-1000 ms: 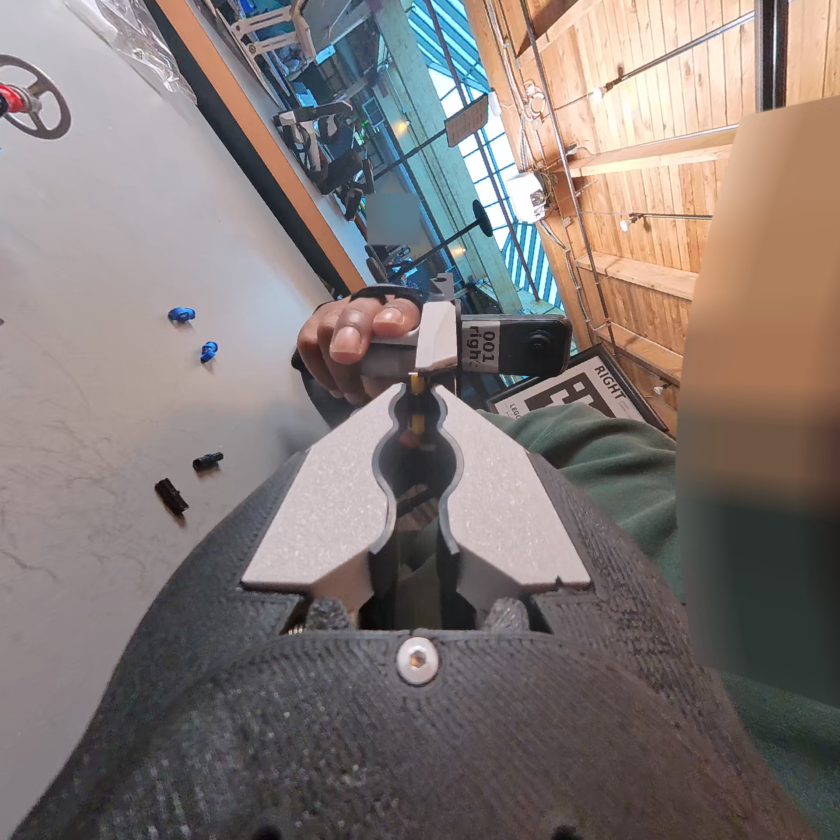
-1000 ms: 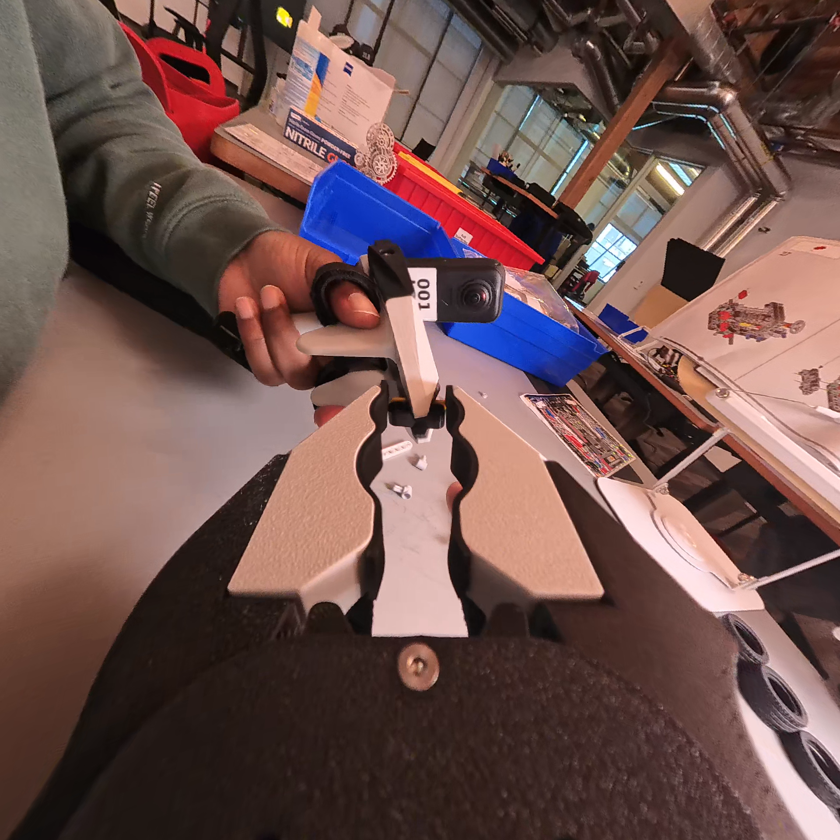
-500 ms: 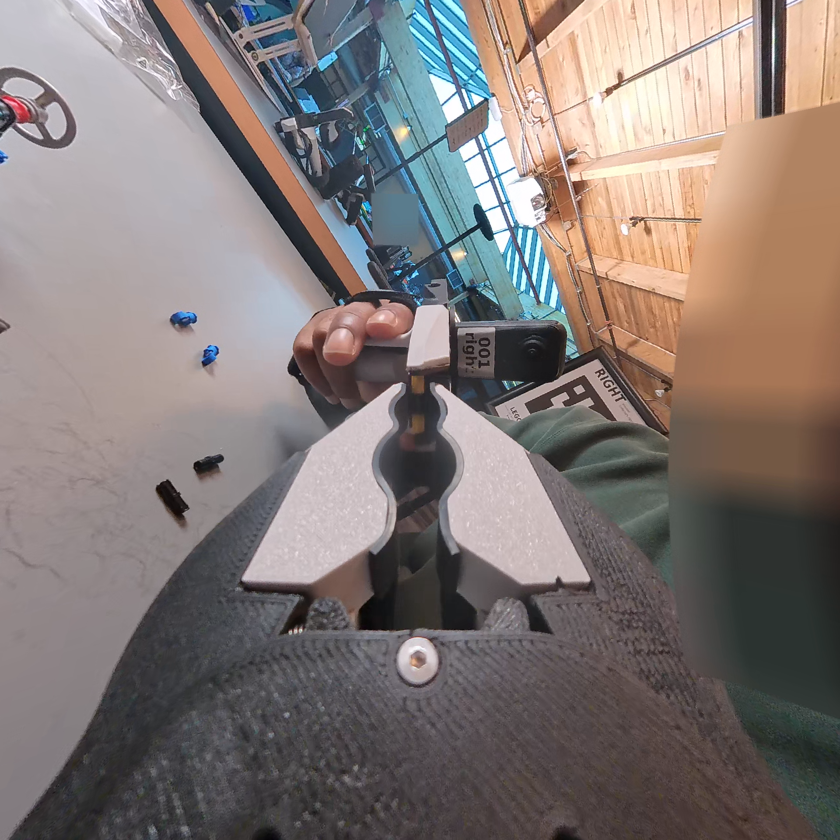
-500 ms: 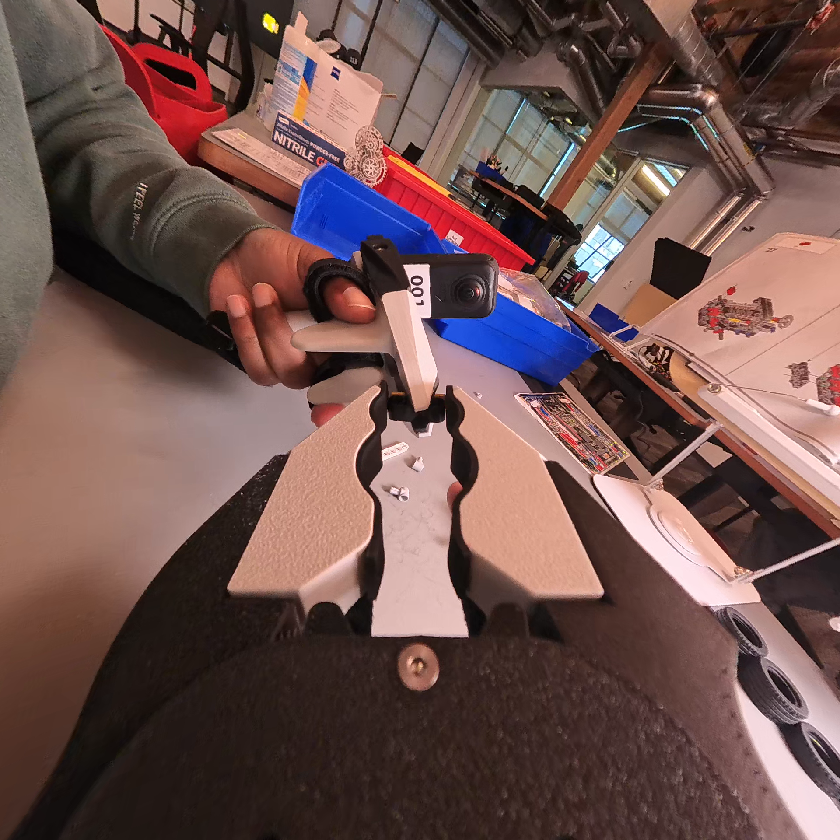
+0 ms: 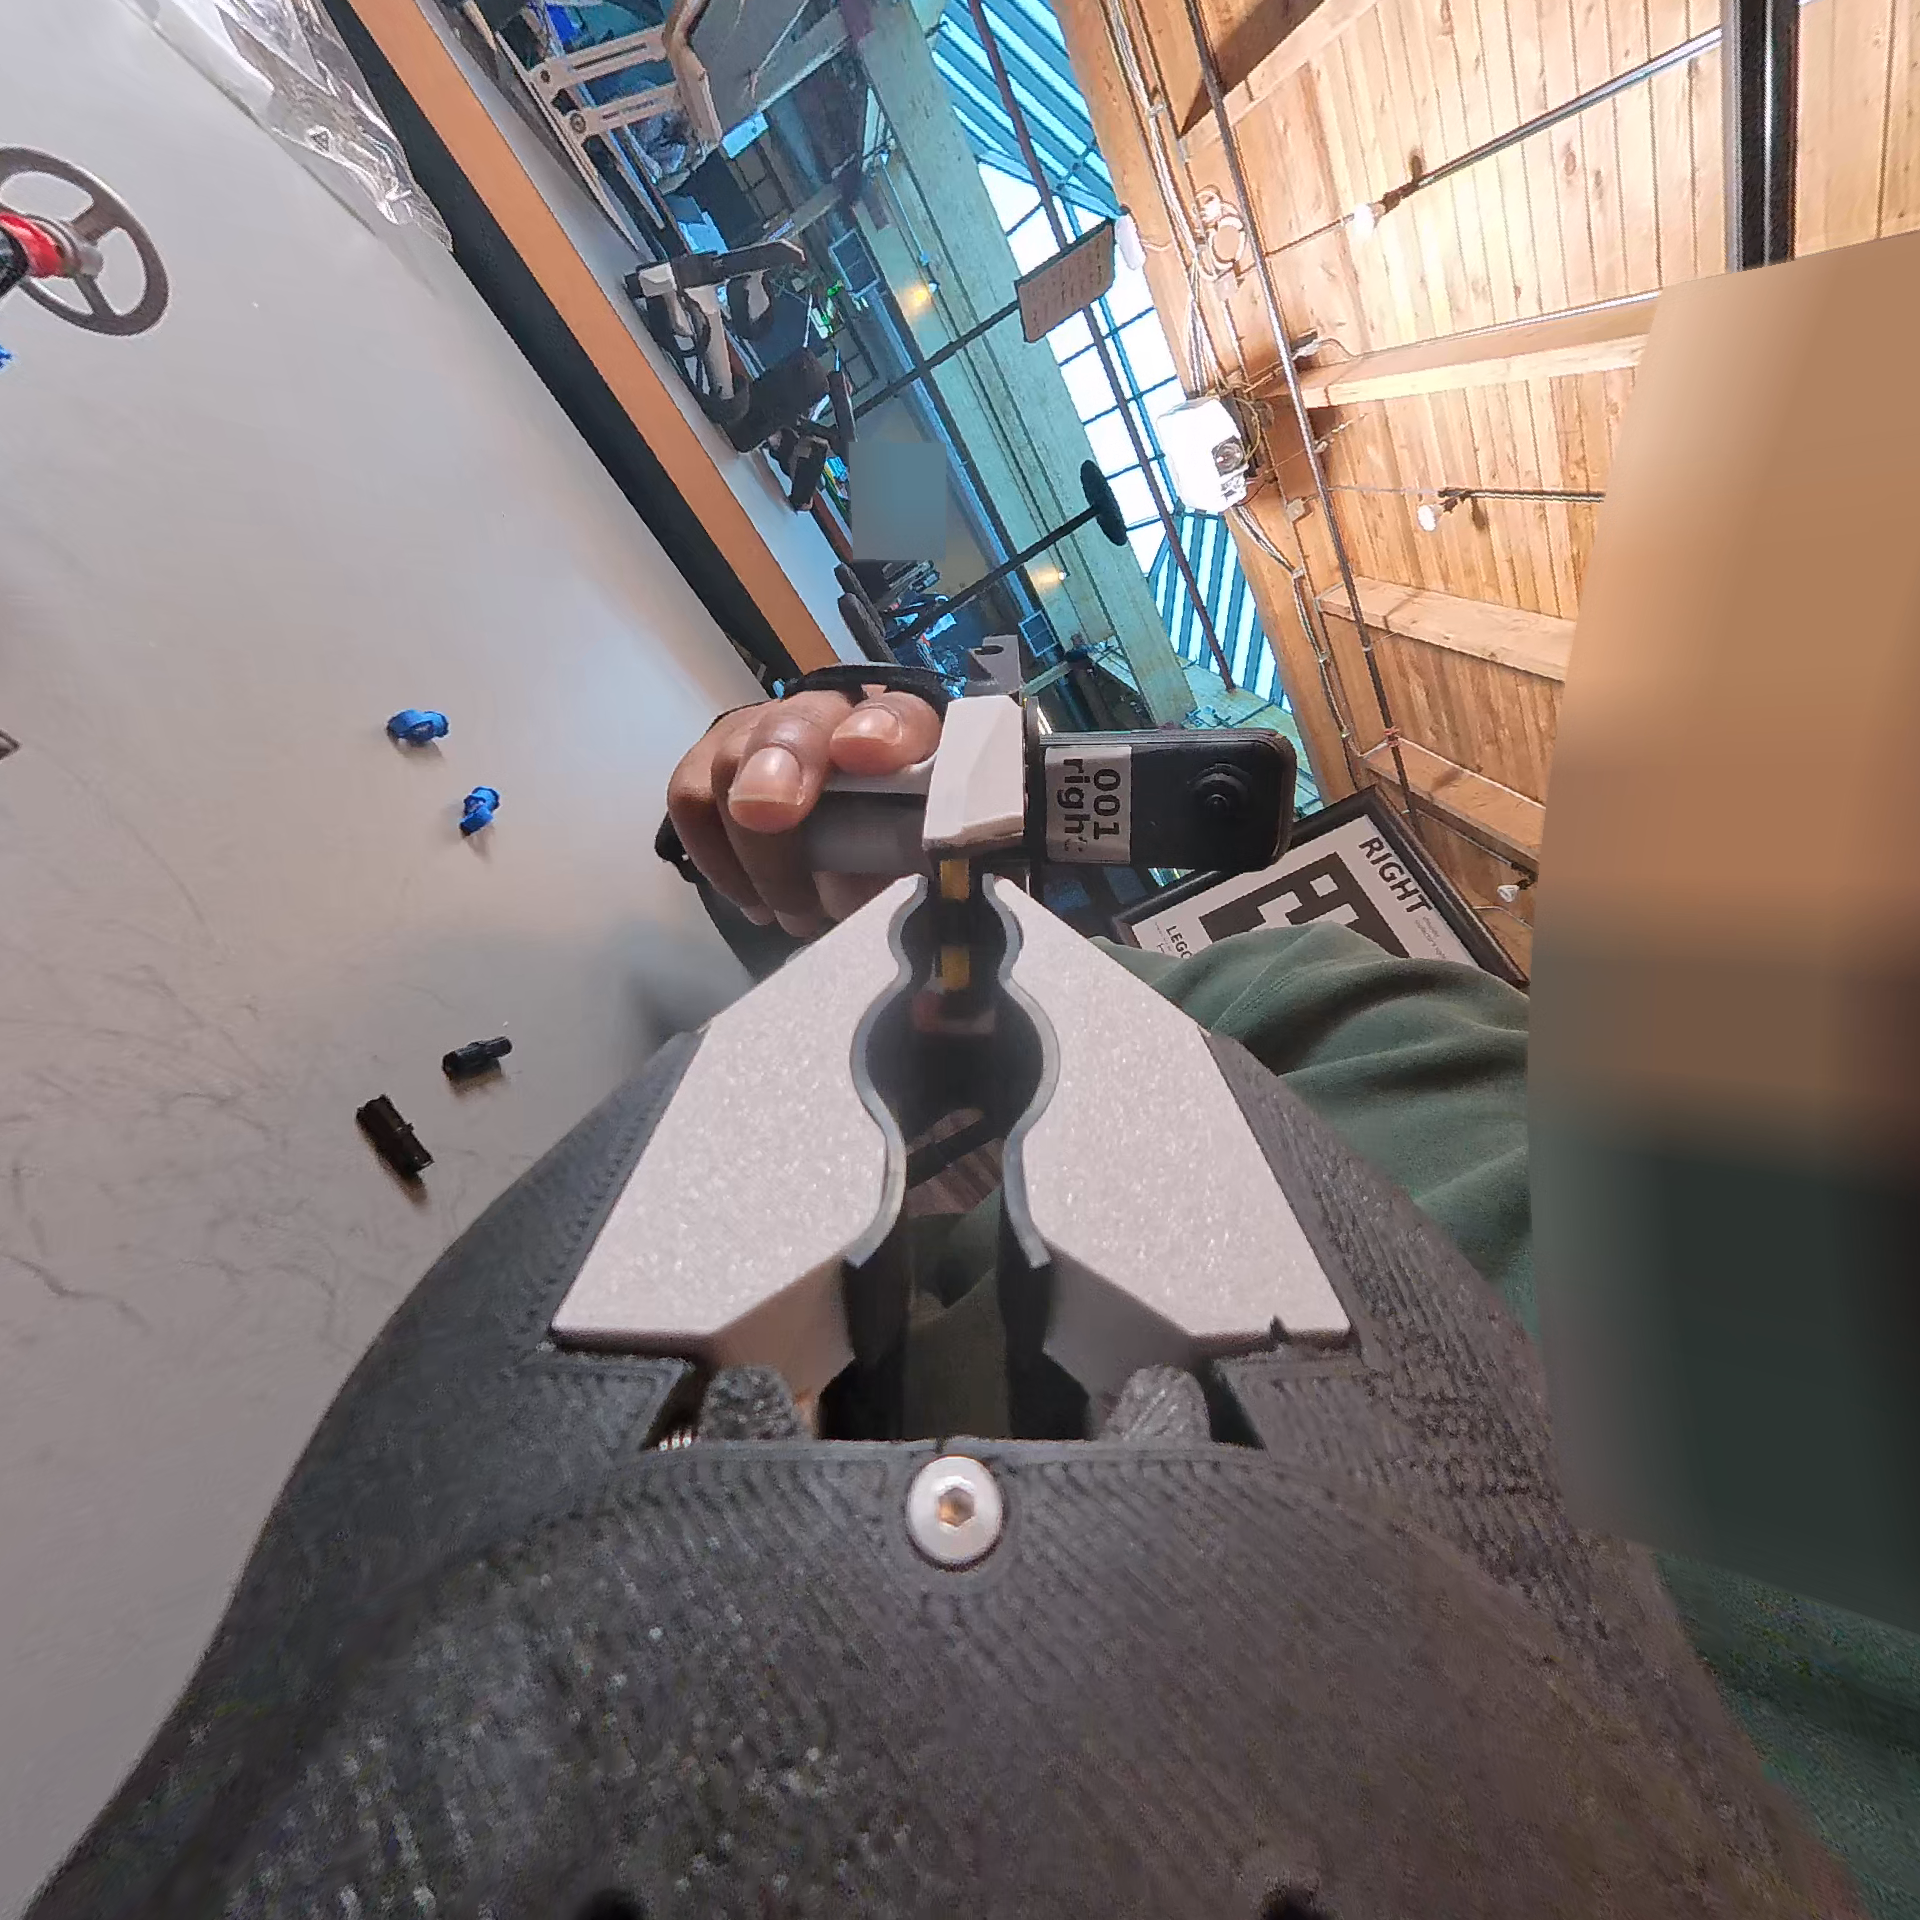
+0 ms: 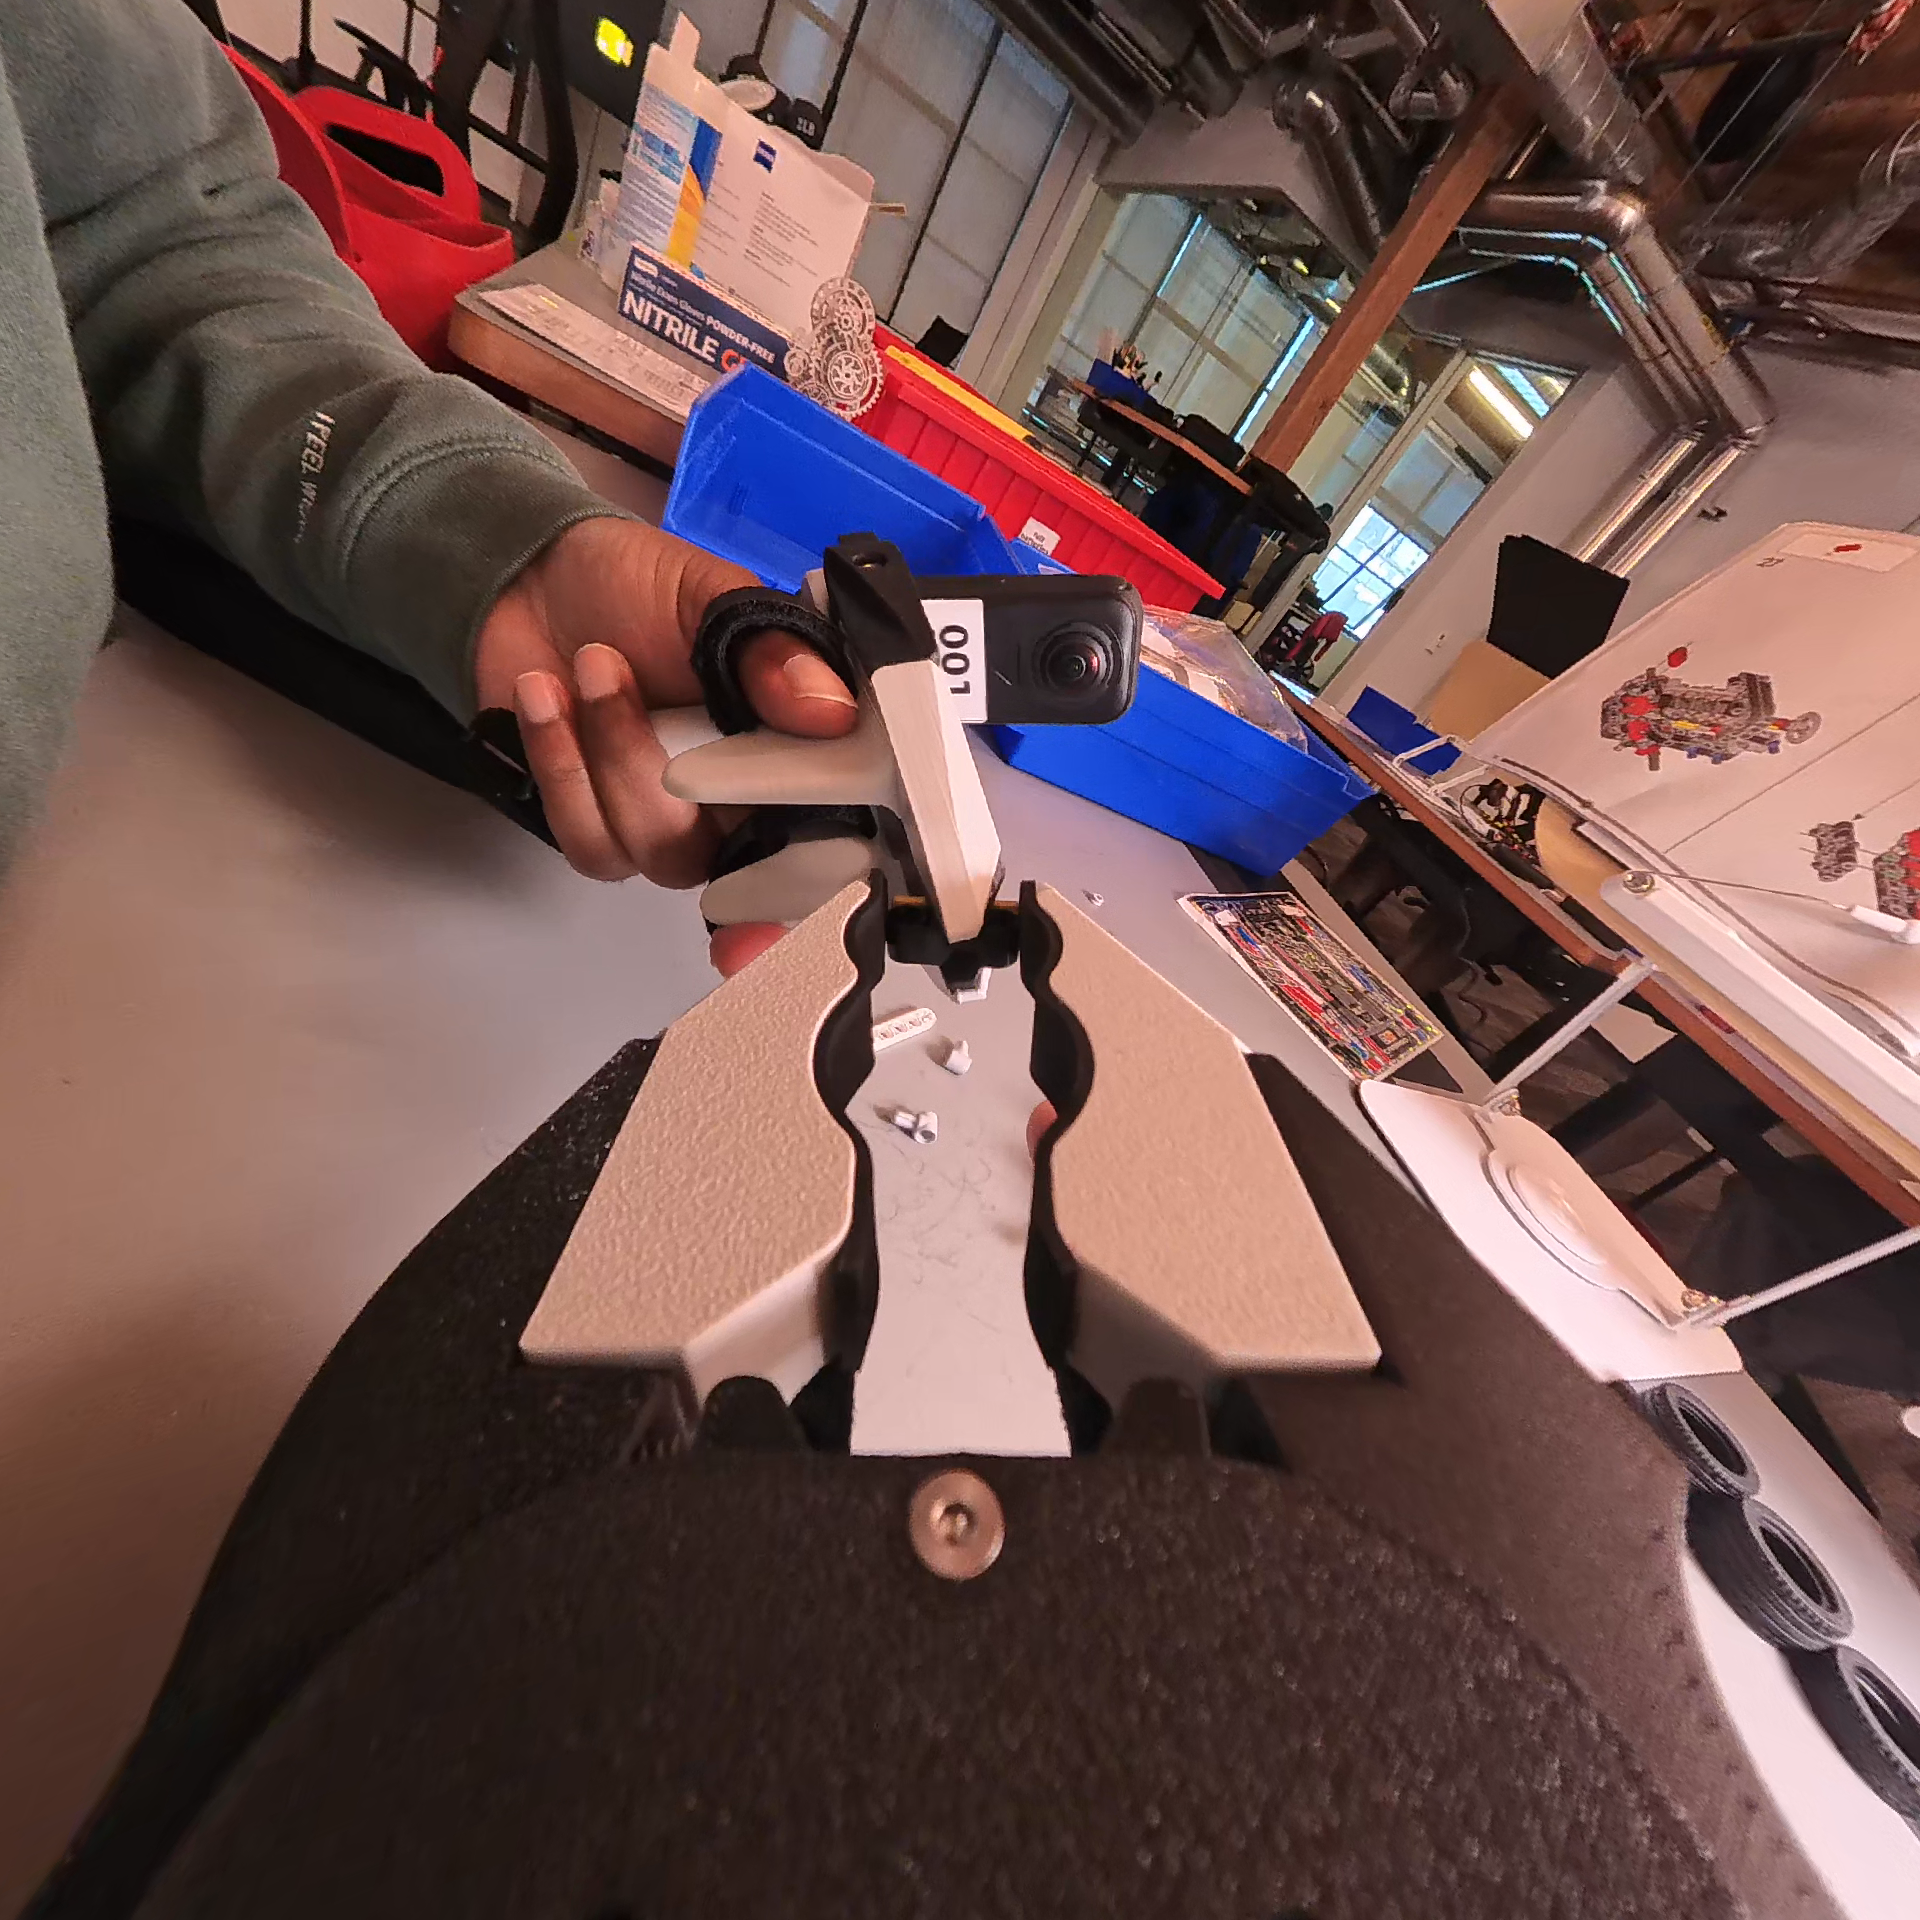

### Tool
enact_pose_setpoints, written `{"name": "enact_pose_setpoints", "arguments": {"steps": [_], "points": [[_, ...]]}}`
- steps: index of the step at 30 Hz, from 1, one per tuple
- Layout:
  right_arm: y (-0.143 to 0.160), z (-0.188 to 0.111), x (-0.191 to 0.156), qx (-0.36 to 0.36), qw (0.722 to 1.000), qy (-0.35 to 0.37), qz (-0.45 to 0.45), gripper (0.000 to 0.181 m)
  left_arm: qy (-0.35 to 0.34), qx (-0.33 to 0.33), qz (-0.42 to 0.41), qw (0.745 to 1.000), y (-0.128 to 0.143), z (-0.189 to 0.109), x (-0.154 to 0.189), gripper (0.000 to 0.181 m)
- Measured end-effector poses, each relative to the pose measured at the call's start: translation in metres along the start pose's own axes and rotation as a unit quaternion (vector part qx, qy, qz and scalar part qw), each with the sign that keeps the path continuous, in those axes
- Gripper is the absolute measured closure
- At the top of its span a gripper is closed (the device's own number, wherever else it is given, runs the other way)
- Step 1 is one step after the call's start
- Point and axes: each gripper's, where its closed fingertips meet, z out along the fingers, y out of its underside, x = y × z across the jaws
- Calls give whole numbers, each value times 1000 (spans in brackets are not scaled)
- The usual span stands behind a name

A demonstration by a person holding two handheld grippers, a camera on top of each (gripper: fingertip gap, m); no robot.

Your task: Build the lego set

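Left tool (image 5: 954,896) pinching a small yellow-and-black lego piece (image 5: 953,951) right at its tips, held up off the grey desk (image 5: 260,571). Right tool (image 6: 951,906) clamped on the same little assembly, black part (image 6: 914,940) from the other side. Loose blue pins (image 5: 416,724) and black pins (image 5: 476,1058) scattered on the desk nearby.

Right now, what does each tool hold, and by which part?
Left tool and right tool pinch one small black-and-yellow lego piece, apparently by opposite ends.
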Motion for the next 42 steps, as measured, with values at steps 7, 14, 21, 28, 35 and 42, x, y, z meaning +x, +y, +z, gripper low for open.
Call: {"name": "enact_pose_setpoints", "arguments": {"steps": [7,14,21,28,35,42], "points": [[-2,0,0,7,1000,-2,8,157,9,1,2,1000,0,0,2,176],[-9,-5,11,29,999,20,14,157,-4,38,52,998,-22,-14,5,156],[-12,-5,12,32,999,32,-26,157,-8,45,82,996,-34,-27,5,155],[-15,-6,10,34,998,29,-34,157,14,17,78,997,-23,-19,9,162],[-12,-3,4,28,999,14,-27,157,26,-4,73,997,-11,-11,11,169],[-11,-2,3,29,999,8,-14,157,32,-10,62,998,-6,-8,12,177]]}}
